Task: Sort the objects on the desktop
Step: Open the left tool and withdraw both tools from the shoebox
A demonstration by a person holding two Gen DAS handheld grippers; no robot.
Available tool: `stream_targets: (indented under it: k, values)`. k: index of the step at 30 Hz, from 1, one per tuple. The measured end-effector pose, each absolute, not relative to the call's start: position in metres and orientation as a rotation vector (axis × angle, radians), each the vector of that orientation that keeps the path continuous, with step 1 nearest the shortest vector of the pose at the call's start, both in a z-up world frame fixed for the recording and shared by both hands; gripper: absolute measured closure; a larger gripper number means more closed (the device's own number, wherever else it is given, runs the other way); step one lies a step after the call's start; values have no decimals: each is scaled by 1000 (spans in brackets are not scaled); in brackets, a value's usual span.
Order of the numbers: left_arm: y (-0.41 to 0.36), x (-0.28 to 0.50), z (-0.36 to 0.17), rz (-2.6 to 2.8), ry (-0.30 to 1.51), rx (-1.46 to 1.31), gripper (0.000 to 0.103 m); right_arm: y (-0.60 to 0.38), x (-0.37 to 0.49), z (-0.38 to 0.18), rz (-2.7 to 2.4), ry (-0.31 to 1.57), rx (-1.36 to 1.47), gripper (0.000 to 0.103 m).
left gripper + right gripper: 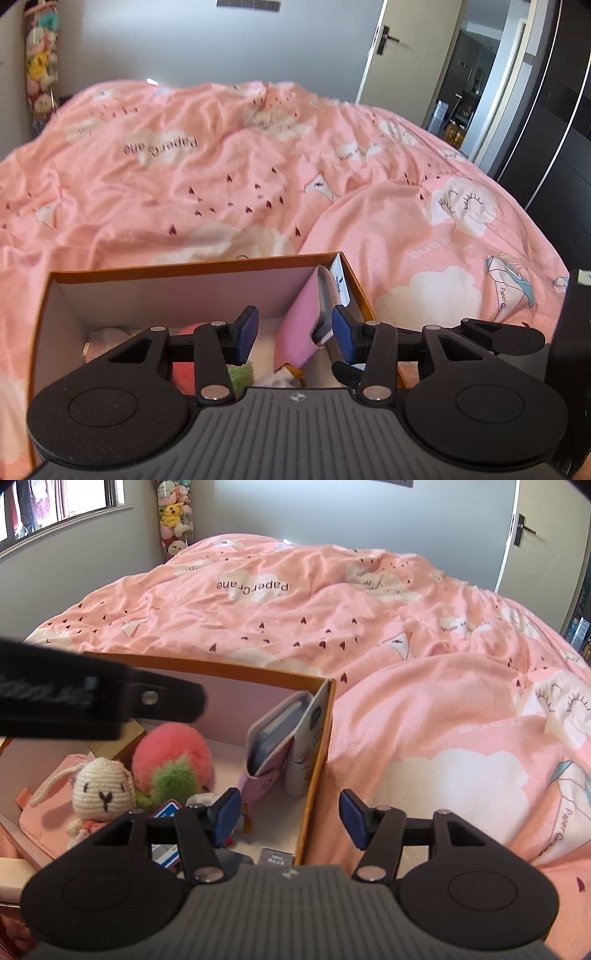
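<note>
Pink bedding (424, 672) backed an orange cardboard box (321, 738). Contents: pink pouch (299, 325), leaning upright on the right wall, crochet rabbit (99, 786). Left gripper (294, 334) nearest, jaws apart astride the pouch; right gripper (288, 818) likewise apart, empty, straddling the wall.

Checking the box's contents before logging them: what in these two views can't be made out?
- Left wrist view: round silver object, hidden behind the left tool.
- Right wrist view: small cards on the box floor, print too small; right tool covers them partly.
- Right wrist view: dark blurred tool part hides the box's back corner.
</note>
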State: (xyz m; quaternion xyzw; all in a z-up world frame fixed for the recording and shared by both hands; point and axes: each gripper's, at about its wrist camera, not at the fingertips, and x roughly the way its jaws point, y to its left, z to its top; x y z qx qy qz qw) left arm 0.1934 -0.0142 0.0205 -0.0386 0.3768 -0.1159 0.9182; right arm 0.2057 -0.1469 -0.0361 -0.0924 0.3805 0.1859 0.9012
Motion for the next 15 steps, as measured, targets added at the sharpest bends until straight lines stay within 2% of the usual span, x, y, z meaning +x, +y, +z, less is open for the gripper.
stream_targets:
  k: [6, 15]
  values:
    - [-3, 154, 32, -189, 718, -52, 52, -140, 186, -23, 403, 743, -197, 42]
    - [19, 107, 29, -94, 739, -47, 52, -129, 147, -19, 450, 721, -196, 41]
